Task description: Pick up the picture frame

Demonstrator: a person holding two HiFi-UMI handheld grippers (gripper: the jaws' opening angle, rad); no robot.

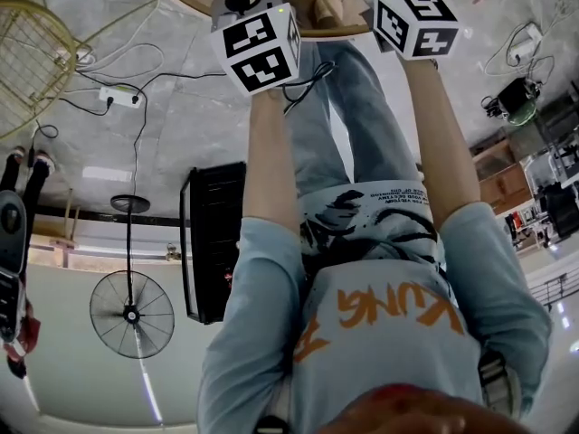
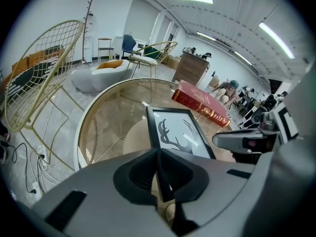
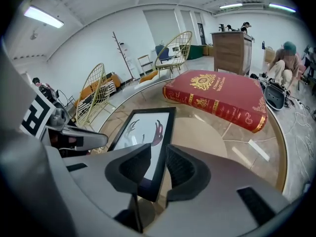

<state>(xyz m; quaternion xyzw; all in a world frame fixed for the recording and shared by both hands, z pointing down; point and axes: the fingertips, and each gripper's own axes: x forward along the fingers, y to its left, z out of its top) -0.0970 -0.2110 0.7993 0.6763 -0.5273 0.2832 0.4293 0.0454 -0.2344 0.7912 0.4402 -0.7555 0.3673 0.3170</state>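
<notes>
The picture frame (image 2: 177,132), black-edged with a dark antler print on white, lies low over the round glass table (image 2: 84,132). My left gripper (image 2: 159,154) is shut on the frame's left edge, with the thin black rail pinched between its pads. In the right gripper view the same frame (image 3: 143,132) runs up from my right gripper (image 3: 159,154). Its jaws stand open around the right edge, with a gap showing beside the rail. In the head view only the two marker cubes show, the left cube (image 1: 261,48) and the right cube (image 1: 416,23). The jaws are hidden there.
A thick red book (image 3: 217,98) lies on the table beyond the frame; the left gripper view has the book (image 2: 200,102) too. Gold wire chairs (image 2: 44,73) stand beside the table. A wooden cabinet (image 3: 232,51) and a crouching person (image 3: 286,58) are at the back. Cables cross the floor (image 1: 118,89).
</notes>
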